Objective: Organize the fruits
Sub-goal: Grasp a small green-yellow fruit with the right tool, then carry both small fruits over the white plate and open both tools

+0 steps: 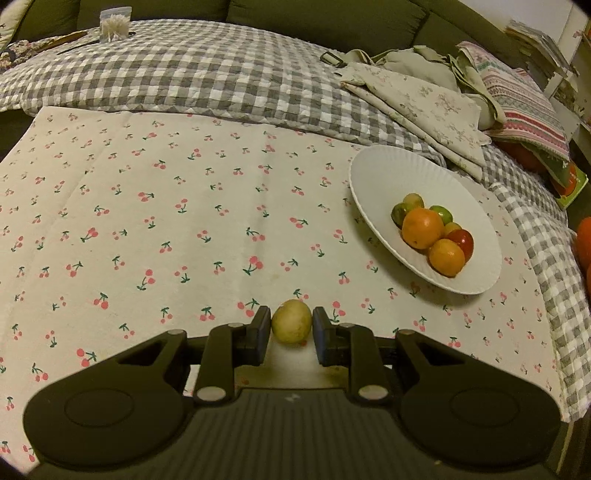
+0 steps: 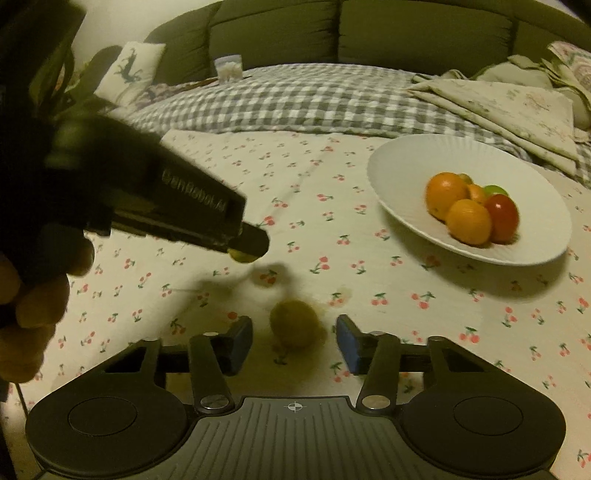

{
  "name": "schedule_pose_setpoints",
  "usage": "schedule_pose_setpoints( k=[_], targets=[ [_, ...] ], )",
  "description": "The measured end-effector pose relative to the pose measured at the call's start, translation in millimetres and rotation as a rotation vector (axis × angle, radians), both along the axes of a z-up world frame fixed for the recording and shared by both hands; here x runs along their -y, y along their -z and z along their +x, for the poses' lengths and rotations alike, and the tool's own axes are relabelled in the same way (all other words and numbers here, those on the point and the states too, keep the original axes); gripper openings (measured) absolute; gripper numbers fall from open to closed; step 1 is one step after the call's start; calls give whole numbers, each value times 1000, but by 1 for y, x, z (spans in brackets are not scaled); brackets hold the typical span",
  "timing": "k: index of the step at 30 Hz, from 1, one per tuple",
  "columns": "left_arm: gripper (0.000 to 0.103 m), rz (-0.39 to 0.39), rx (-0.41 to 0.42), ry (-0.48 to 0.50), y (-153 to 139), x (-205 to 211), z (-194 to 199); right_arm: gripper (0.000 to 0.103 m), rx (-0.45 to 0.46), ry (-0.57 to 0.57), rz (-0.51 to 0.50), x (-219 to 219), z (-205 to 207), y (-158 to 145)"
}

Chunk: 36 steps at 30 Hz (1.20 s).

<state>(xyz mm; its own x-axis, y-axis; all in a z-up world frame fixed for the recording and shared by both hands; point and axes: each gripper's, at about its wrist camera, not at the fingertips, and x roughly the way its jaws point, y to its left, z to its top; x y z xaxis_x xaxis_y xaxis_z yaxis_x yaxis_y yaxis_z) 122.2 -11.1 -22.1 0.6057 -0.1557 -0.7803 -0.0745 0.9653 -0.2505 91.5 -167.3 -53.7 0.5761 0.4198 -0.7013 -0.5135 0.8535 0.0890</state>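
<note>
My left gripper (image 1: 291,326) is shut on a small yellow-green fruit (image 1: 291,321) and holds it above the cherry-print cloth (image 1: 166,206). In the right wrist view the left gripper (image 2: 249,245) shows from the side with the fruit (image 2: 242,255) at its tip. My right gripper (image 2: 293,341) is open, its fingers on either side of a second yellow-green fruit (image 2: 295,325) lying on the cloth. A white plate (image 1: 373,177) at the right holds two oranges (image 1: 423,227), a red fruit (image 1: 463,240) and green ones. The plate also shows in the right wrist view (image 2: 399,162).
A grey checked blanket (image 1: 203,74) lies behind the cloth, with folded linens (image 1: 424,99) at the back right. A clear box (image 1: 115,24) stands at the far left, against the dark green sofa back (image 1: 314,18). A person's hand (image 2: 33,291) holds the left gripper.
</note>
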Motion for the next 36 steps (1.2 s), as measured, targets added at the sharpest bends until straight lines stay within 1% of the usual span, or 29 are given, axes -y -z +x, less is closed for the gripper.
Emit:
schedule_pose_setpoints(
  k=[3, 4, 10, 25, 32, 36],
  targets=[
    [23, -2, -3, -5, 1, 0, 0, 28, 15, -1, -15, -3, 0, 2],
    [23, -2, -2, -4, 1, 0, 0, 27, 15, 1, -11, -2, 1, 1],
    [23, 1, 1, -6, 1, 0, 0, 27, 15, 34, 24, 8, 2, -8],
    [23, 18, 24, -8, -4, 2, 0, 27, 38, 123, 53, 27, 7, -25],
    [23, 58, 57, 6, -10, 8, 1, 27, 63, 177, 86, 44, 8, -38],
    [23, 87, 94, 22, -16, 13, 3, 27, 82, 215, 119, 58, 8, -49]
  ],
)
